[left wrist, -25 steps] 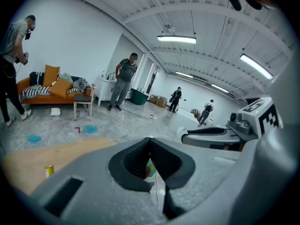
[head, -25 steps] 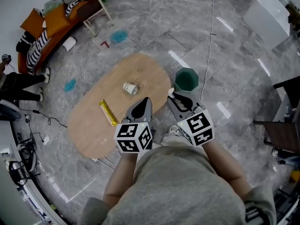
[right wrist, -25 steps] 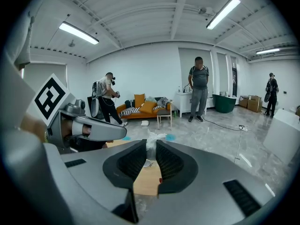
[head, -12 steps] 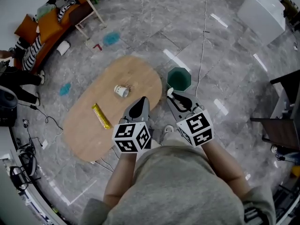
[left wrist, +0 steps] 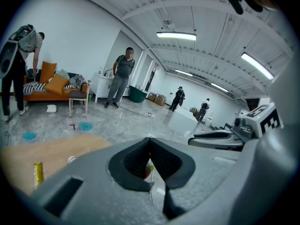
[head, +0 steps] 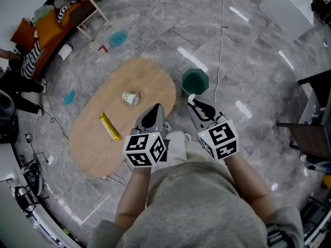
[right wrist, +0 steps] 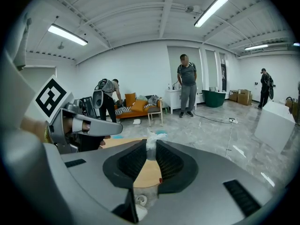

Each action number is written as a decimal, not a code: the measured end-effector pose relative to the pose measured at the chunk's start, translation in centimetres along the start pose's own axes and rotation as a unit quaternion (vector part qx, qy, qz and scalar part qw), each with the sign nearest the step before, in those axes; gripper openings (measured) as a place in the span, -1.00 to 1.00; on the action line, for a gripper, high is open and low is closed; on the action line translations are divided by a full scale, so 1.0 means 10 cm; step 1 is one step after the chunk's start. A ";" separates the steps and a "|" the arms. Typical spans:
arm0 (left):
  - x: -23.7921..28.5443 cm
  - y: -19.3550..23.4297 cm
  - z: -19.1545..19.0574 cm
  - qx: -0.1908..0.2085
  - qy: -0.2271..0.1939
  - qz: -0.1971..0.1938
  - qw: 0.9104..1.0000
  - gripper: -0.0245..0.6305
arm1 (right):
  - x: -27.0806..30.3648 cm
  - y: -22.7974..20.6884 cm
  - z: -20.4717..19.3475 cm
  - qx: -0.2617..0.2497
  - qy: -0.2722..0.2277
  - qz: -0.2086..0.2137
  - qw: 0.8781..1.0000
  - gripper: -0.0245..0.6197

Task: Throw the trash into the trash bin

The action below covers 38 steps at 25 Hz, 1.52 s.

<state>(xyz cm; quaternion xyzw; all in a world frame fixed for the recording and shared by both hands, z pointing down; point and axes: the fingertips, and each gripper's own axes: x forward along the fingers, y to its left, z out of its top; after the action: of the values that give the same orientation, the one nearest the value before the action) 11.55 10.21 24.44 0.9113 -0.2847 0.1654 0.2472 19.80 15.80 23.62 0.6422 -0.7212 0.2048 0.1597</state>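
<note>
A green trash bin [head: 195, 81] stands on the floor just off the oval wooden table's [head: 98, 149] right end. My right gripper [head: 191, 98] is shut on a small white scrap [right wrist: 151, 146] and hovers just short of the bin's near rim. My left gripper [head: 156, 106] is over the table's near edge, its jaws shut with nothing between them [left wrist: 149, 139]. On the table lie a crumpled paper cup [head: 130, 97] and a yellow wrapper [head: 109, 126].
An orange sofa [head: 46, 32] and a wooden chair stand at the far left. Blue scraps [head: 118, 37] lie on the floor. A cable [head: 221, 45] runs past the bin. A white box [head: 287, 4] is far right, dark furniture [head: 310, 133] at right. People stand around.
Both grippers have moved rightward along the table's edge toward the bin. The right gripper's tip, still holding the white scrap, now sits closer to the bin's rim.
</note>
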 end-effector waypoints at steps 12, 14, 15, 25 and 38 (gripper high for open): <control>0.44 0.09 -0.04 -0.002 0.020 -0.013 1.000 -0.93 | 0.15 -0.37 -0.12 0.021 0.015 -0.035 0.999 -0.73; 0.55 0.12 -0.03 -0.001 0.023 -0.015 1.000 -0.93 | 0.20 -0.44 -0.14 0.024 0.018 -0.040 0.999 -0.73; 0.60 0.13 -0.03 -0.002 0.025 -0.016 1.000 -0.93 | 0.22 -0.49 -0.15 0.025 0.020 -0.042 0.999 -0.73; 1.16 0.25 -0.03 -0.008 0.041 -0.023 0.999 -0.93 | 0.58 -0.83 -0.29 0.034 0.047 -0.047 0.997 -0.73; 1.83 0.54 -0.28 -0.022 0.067 -0.014 0.997 -0.93 | 1.10 -1.28 -0.62 0.056 0.070 -0.051 0.995 -0.73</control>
<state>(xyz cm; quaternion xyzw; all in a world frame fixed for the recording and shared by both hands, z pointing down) 22.18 -0.17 36.76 0.8962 -0.2585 0.2167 0.2882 30.88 8.23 35.56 0.6703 -0.6619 0.2810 0.1835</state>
